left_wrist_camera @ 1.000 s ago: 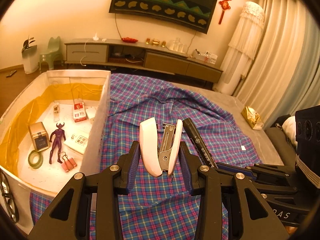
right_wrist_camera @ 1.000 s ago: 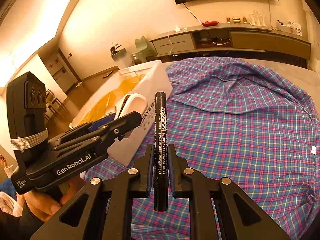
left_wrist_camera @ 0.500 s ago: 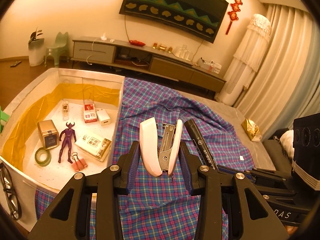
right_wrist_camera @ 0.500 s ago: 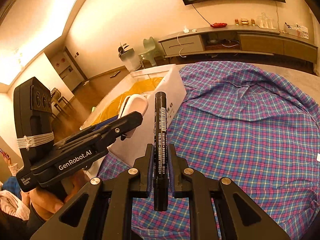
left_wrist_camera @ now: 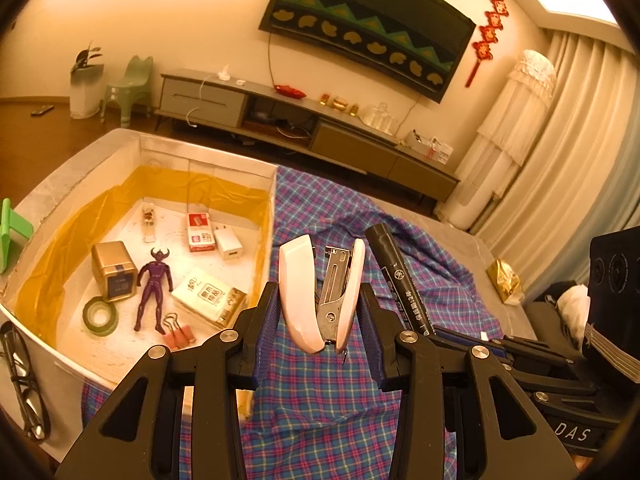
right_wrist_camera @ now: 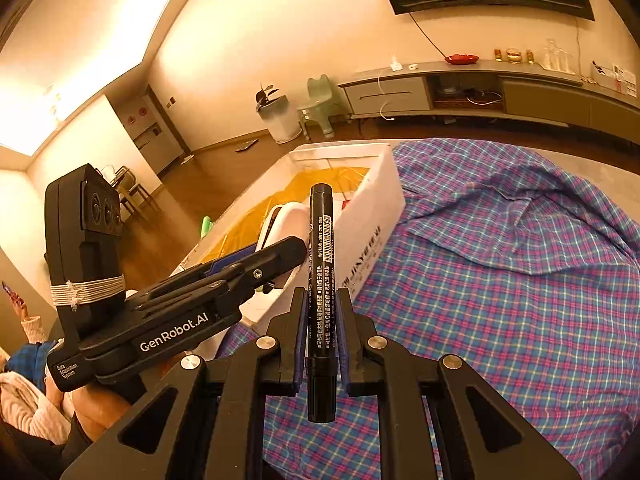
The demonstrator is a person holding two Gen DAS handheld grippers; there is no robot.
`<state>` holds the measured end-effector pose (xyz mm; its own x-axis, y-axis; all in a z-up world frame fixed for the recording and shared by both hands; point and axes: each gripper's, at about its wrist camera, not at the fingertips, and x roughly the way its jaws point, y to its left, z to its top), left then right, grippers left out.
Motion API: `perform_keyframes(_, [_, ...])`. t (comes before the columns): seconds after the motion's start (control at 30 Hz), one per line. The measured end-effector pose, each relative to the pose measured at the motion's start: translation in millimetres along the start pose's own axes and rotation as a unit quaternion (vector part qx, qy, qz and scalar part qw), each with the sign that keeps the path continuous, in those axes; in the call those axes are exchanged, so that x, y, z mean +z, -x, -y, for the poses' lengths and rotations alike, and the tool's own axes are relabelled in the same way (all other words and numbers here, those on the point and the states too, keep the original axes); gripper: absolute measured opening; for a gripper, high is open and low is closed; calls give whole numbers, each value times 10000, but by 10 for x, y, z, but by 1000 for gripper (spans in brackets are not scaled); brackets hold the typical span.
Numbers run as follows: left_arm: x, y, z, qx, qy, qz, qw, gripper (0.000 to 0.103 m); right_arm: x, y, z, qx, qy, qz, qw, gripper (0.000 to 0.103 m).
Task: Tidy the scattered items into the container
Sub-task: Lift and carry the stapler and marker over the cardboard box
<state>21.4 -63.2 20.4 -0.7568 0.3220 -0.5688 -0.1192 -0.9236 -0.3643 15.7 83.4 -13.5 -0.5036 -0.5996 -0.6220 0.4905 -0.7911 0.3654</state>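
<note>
My left gripper [left_wrist_camera: 319, 307] is shut on a pink-and-white stapler [left_wrist_camera: 320, 292], held above the plaid cloth just right of the white box [left_wrist_camera: 208, 160]. The box, lined with yellow film, holds a purple figure [left_wrist_camera: 154, 282], a gold tin [left_wrist_camera: 113, 270], a tape roll [left_wrist_camera: 100, 315], pink binder clips [left_wrist_camera: 180, 334] and small packets. My right gripper [right_wrist_camera: 320, 316] is shut on a black marker [right_wrist_camera: 321, 280], upright between its pads. The marker [left_wrist_camera: 396, 276] also shows to the stapler's right in the left wrist view. The left gripper [right_wrist_camera: 276, 252] shows beside the box [right_wrist_camera: 372, 200] in the right wrist view.
A purple plaid cloth [right_wrist_camera: 500, 280] covers the surface. Black glasses [left_wrist_camera: 24, 384] lie outside the box's near left wall. A gold wrapper [left_wrist_camera: 505, 280] sits at the cloth's far right. A TV console [left_wrist_camera: 312, 128], a green chair [left_wrist_camera: 128, 88] and curtains stand behind.
Both grippers have moved left toward the box with their items still held. More of the box's inside now shows in the left wrist view.
</note>
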Motion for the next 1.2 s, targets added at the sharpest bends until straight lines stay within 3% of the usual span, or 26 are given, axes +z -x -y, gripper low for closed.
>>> perform_keyframes(0.8, [281, 68, -598, 38, 676, 203, 9975, 40, 305, -320, -286, 342, 102, -60, 9993, 14])
perform_keyframes(1.2, [496, 46, -961, 246, 1031, 330, 9938, 40, 554, -548, -412, 418, 195, -113, 9989, 14])
